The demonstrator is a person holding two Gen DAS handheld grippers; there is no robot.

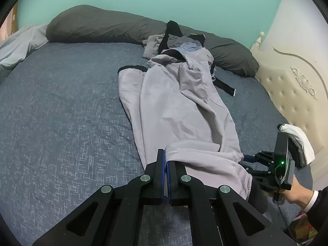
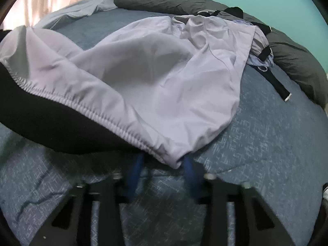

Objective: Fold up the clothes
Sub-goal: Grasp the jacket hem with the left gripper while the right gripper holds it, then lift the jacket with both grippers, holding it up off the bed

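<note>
Pale lilac trousers (image 1: 180, 106) with a black lining lie lengthwise on the blue bed, legs toward the pillows. My left gripper (image 1: 165, 153) is shut on the near left end of their elastic waistband (image 1: 205, 153). In the right wrist view the waistband (image 2: 86, 110) sags open and shows the black lining (image 2: 51, 127). Its right corner (image 2: 174, 160) sits between the blue pads (image 2: 189, 172) of my right gripper (image 2: 163, 164), whose jaws stand apart and blurred. The right gripper (image 1: 251, 160) also shows at the waistband's right end in the left wrist view, held by a hand (image 1: 297, 192).
A heap of black, grey and blue clothes (image 1: 176, 41) lies past the trouser legs, against dark grey pillows (image 1: 98, 24). A black strap (image 1: 224, 86) trails to the right. A cream headboard (image 1: 295, 94) borders the right side. A white cloth (image 1: 299, 141) sits behind the right gripper.
</note>
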